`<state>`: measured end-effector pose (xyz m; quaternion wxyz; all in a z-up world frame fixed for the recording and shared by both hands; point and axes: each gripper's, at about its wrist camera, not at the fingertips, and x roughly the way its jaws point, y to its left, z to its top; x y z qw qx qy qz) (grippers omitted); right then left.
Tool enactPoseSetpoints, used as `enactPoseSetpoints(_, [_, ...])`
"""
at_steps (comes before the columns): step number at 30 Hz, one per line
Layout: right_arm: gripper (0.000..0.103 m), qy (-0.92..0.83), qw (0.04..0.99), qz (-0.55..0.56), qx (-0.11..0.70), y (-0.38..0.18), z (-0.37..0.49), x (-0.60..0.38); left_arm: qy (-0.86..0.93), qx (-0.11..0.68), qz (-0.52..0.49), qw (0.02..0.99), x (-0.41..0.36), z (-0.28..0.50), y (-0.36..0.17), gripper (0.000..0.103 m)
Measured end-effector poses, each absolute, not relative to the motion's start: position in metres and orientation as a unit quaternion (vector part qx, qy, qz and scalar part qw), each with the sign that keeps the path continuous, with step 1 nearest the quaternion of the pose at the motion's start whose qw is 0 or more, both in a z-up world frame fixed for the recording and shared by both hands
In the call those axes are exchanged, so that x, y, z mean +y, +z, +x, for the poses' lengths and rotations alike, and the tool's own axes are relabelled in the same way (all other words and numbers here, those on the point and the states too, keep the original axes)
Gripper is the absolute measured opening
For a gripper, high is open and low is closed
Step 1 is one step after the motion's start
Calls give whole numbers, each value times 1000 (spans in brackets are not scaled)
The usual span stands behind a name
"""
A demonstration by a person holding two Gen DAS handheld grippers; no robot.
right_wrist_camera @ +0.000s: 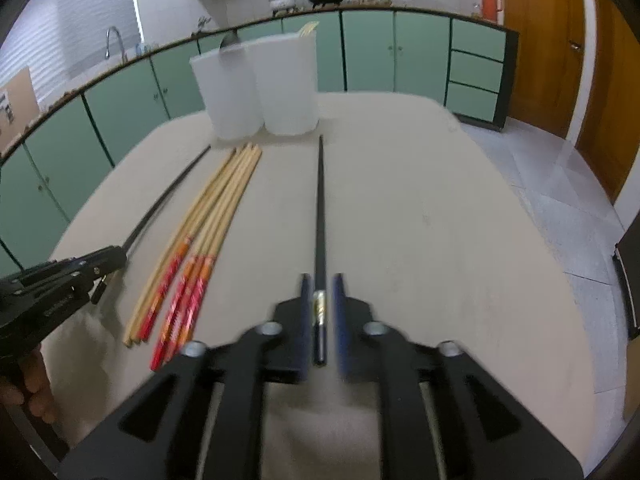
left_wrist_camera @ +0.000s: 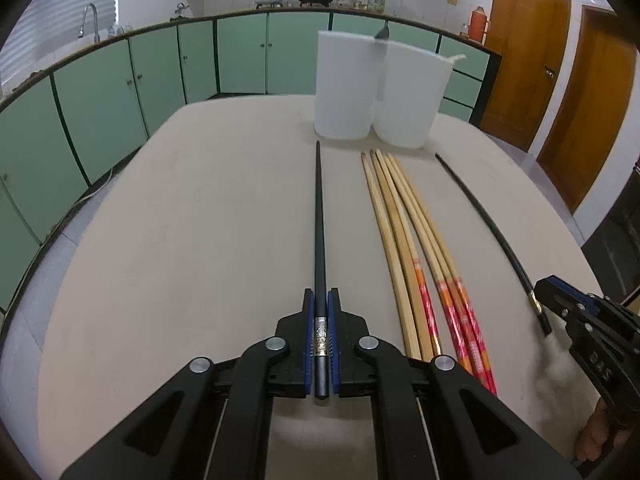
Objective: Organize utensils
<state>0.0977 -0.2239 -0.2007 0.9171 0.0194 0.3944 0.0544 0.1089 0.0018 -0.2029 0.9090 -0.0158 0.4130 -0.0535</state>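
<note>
Black chopstick (left_wrist_camera: 319, 216) clamped in left gripper (left_wrist_camera: 321, 344); second black chopstick (right_wrist_camera: 320, 216) loose between parted right gripper (right_wrist_camera: 322, 316) pads, on beige tabletop (right_wrist_camera: 420, 220) toward its near edge.

Two tubs (left_wrist_camera: 372, 92) stand side by side at the far end of the counter (left_wrist_camera: 200, 220). Before them lie the wooden chopsticks (left_wrist_camera: 404, 232), bundled between two single chopsticks, one to the left (left_wrist_camera: 319, 216) and one to the right (left_wrist_camera: 486, 224).

Soft, even indoor light fills both views, with brighter daylight at the blinds (left_wrist_camera: 60, 12) in the upper left. Shadows on the table (left_wrist_camera: 200, 220) are faint. Fisheye bending curves the cabinets (right_wrist_camera: 120, 100), and the corners go black. The right wrist view is smeared at the right gripper (right_wrist_camera: 322, 312).
</note>
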Motion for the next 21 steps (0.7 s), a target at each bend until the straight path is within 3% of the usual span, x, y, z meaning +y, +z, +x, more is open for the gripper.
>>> enactPoseSetpoints(1, [39, 51, 923, 20, 380, -196, 95, -226, -53, 406, -16, 912, 3, 108, -200, 7])
enactPoseSetpoints(4, [31, 45, 939, 26, 339, -183, 88, -234, -46, 364, -15, 930, 9, 98, -186, 10])
enactPoseSetpoints(8, [31, 46, 949, 46, 309, -170, 82, -242, -55, 332, -20, 941, 17, 83, -180, 11])
enactPoseSetpoints(21, [29, 57, 933, 34, 353, -202, 52, -223, -58, 349, -2, 935, 8, 56, -199, 25])
